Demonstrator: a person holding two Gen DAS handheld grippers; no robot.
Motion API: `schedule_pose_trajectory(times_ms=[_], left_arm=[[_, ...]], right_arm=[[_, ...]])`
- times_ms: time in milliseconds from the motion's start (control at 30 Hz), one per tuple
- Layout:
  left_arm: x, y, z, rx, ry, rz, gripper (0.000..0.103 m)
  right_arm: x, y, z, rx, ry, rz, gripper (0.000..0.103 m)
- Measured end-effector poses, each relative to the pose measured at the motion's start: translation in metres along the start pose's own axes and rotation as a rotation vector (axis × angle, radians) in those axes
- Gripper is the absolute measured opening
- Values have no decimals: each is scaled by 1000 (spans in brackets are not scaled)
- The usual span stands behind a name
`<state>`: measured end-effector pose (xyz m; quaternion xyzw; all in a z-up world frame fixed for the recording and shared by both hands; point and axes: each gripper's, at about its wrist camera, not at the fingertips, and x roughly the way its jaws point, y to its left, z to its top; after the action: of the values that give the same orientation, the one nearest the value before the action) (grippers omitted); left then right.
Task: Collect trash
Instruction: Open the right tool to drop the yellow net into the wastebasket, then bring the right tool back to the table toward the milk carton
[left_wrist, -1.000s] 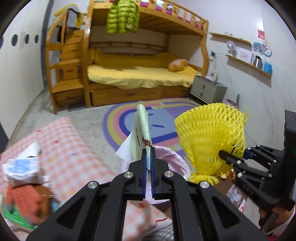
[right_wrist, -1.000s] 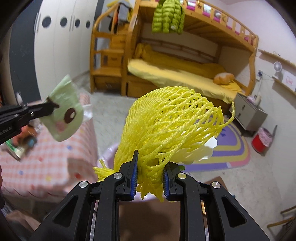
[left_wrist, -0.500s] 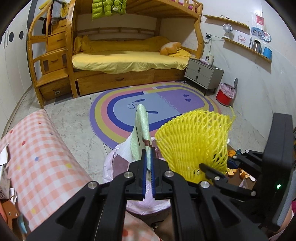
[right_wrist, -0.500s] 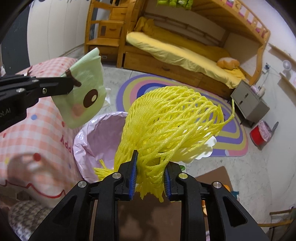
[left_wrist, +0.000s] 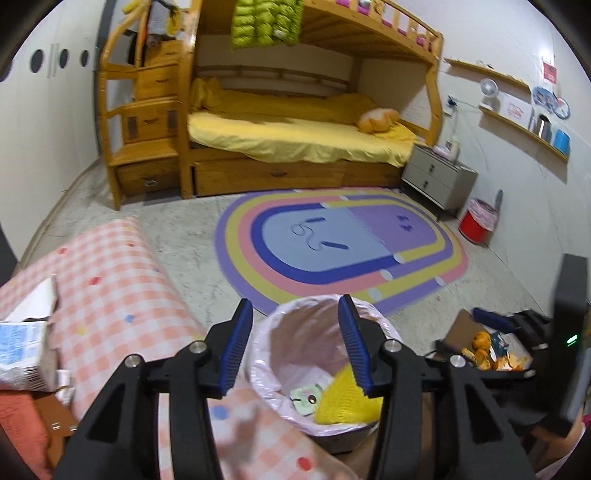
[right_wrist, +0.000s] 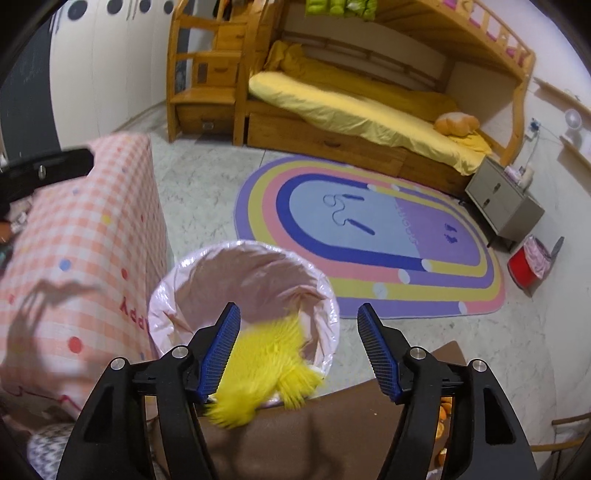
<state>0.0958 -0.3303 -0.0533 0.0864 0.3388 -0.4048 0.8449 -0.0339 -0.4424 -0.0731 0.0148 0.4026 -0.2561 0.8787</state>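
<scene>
Left wrist view: my left gripper (left_wrist: 295, 341) was spread wide with nothing between the pads, hanging right over the trash bin (left_wrist: 380, 325) with the pink liner. Inside the bin, the yellow foam net (left_wrist: 345, 404) lay at the bottom on the near-right side, with the green wrapper (left_wrist: 306, 398) just beside it on the left, touching. The pink checked tablecloth (left_wrist: 110, 280) sat directly left of the bin, a blue-and-white carton (left_wrist: 22, 350) lying on it well away from the bin. Orange peels (left_wrist: 484, 350) were right of the bin, near my right gripper (left_wrist: 491, 325), seen side-on; couldn't tell its state from here. Right wrist view: my right gripper (right_wrist: 299, 350) was also wide apart and empty, above the bin's (right_wrist: 325, 288) near rim. The net (right_wrist: 262, 373) was blurred, draped across that near rim, partly inside the liner, partly outside. The rainbow rug (right_wrist: 369, 236) lay beyond the bin.
</scene>
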Motion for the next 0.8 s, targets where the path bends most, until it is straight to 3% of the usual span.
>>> schedule_pose_trajectory(times_ms=[300,533,800], left_arm=[[-61,27,-15,-21,-37,98,51],[-114,58,-47,-66,-16,205,54],[-174,110,-84,-177,-10,339,61]], right_arm=[[-78,1,12,80,-138,91,68],[-111,41,16,83,-180,307,65],[-123,115,25,-23,-177,483,31]])
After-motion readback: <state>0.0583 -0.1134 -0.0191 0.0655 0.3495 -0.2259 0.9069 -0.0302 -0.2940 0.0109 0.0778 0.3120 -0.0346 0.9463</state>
